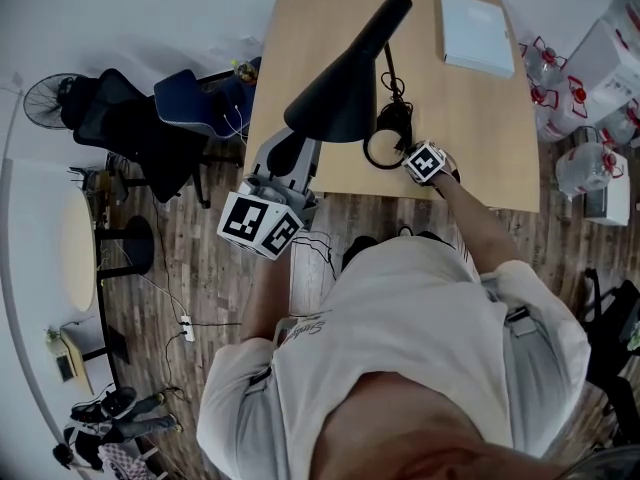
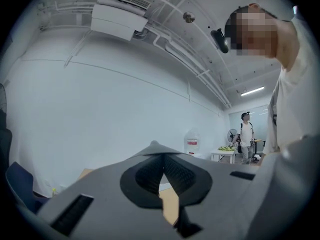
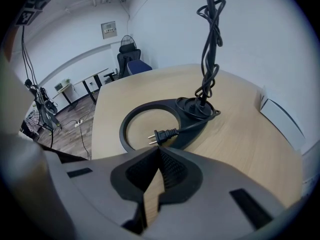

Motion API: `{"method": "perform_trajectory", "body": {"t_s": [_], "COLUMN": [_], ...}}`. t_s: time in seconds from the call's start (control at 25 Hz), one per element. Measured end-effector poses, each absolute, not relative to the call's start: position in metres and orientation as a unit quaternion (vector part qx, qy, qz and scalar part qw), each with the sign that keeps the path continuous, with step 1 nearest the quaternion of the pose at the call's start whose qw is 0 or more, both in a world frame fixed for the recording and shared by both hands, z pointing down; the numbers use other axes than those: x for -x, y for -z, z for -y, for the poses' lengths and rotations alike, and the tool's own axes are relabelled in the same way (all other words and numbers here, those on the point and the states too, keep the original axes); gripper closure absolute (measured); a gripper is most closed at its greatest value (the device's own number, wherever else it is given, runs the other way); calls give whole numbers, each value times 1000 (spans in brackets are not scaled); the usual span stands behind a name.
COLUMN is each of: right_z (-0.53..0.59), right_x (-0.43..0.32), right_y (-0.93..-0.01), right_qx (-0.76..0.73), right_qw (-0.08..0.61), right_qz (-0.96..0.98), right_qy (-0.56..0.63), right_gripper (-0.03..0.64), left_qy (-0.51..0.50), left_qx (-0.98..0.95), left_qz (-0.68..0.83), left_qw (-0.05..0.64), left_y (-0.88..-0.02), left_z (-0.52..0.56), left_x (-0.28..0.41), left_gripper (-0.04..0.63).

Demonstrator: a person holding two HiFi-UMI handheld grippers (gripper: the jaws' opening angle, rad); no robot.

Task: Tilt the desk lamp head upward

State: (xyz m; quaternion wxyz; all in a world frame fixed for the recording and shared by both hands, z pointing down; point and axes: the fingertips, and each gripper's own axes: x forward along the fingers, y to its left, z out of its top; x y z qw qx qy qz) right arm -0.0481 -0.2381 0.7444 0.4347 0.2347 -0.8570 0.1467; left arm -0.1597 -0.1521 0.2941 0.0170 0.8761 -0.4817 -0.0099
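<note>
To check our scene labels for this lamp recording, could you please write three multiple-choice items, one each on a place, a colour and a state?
1. Where does the flat white booklet lie on the light wooden desk?
A. at its far right corner
B. at its near left corner
C. under the lamp

2. What colour is the cone-shaped desk lamp head?
A. white
B. red
C. black

3. How do the jaws of the right gripper stand?
A. wide apart
B. together, with nothing between them
C. clamped on the cord

Answers:
1 A: the head view shows it at the desk's far right corner.
2 C: the head is black, like its ring base.
3 B: the right gripper view shows the pads meeting, and the black plug lies free beyond them.
</note>
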Motion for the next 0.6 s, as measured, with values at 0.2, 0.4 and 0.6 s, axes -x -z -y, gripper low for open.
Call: {"method": "perform_trajectory", "body": {"t_s": [0.2,0.4,0.6], "right_z": [236,234,236], "right_x": [50,50,47], "right_y": [-743,-743,-746], "right_qx": [-230,-227,-233], "right_qw": [444,447,440], "right_qz": [856,857,855], "right_qy": [-129,-121,-145], "right_gripper": [621,621,621], "left_qy": [12,-3,-16], "left_qx": [-881,-884,-888], "left_qz": [473,466,458], "left_qw": [5,-19,-33], "left_y": [-272,-255,-244], "left_z": [154,156,158], "left_x": [158,154,152], "left_gripper": [583,582,582]}}
